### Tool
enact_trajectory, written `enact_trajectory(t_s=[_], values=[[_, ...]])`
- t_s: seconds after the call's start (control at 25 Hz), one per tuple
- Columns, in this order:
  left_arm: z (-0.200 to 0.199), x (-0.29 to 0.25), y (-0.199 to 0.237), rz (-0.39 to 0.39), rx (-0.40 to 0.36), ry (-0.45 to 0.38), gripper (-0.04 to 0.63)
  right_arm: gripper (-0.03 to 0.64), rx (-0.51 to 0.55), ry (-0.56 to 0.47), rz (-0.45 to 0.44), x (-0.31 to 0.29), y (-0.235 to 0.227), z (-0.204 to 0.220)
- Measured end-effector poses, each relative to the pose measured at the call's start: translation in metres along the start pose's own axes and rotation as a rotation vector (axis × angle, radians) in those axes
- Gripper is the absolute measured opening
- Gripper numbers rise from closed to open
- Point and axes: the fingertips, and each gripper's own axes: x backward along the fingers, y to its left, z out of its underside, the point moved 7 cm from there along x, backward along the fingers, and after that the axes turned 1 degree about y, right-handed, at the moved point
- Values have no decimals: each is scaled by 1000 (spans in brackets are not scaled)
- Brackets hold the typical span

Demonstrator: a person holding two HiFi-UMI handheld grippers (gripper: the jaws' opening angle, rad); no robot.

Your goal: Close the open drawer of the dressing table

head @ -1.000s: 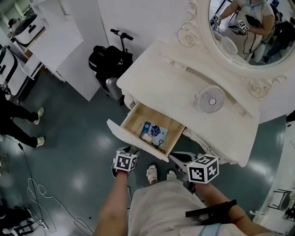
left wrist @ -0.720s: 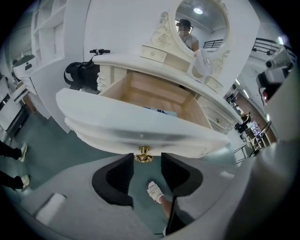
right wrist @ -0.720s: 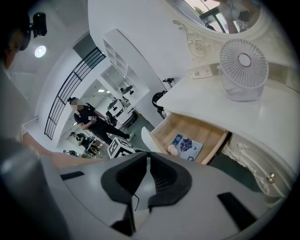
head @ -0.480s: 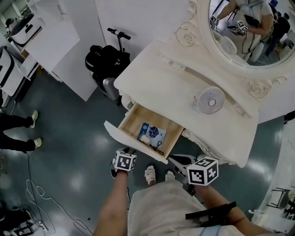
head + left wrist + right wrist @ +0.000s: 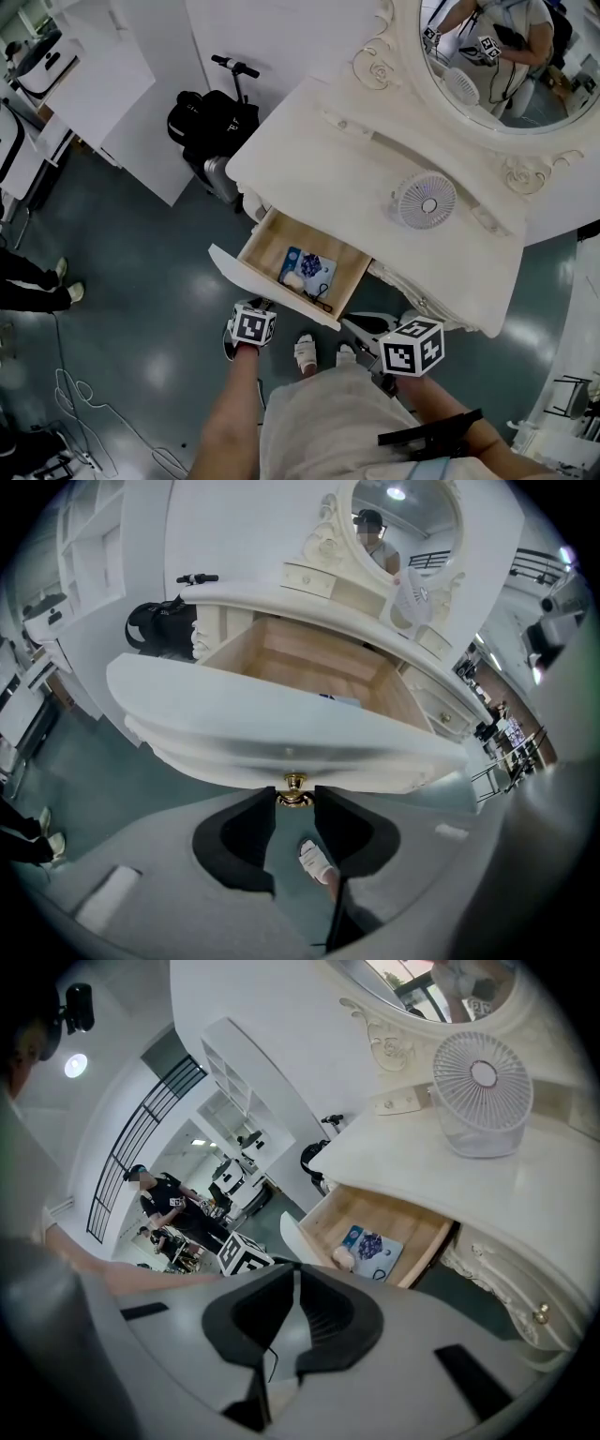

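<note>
drawer front [image 5: 281,733]: glossy white | drawer inside [image 5: 309,663]: bare wood | knob [image 5: 294,785]: probably brass

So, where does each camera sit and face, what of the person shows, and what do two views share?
Head view: on the head, steeply down onto the drawer; arms, left gripper, right gripper.
Left gripper view: faces drawer front; jaws closing round the knob; foot.
Right gripper view: faces fan, drawer; jaws together, empty.
All share the drawer.

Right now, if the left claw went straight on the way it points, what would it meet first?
The gold knob on the drawer front. It sits between the tips of the left claw, whose jaws are closing round it. Right behind the knob comes the white drawer front itself.
</note>
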Motion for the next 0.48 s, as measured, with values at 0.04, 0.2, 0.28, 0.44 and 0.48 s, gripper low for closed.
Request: enact_trajectory(t_s=[0.04,0.2,0.28,0.44,0.48], values=[[-2,-1,0,2,-2,-3,137,18,-1,0,1,0,-1,0],[-8,-3,-1,5,-2,-2,135,18,-10,-1,3,1,-5,0],[-10,-4,-2,3,5,3,135,18,-15,-1,4,1,-6,0],[-17,-6,-4,2,11,-2,133,18,-25,-4,10,4,-9,0],[-18,-7,-4,2,12,-2,133,18,-29,-6,12,4,-10,1]])
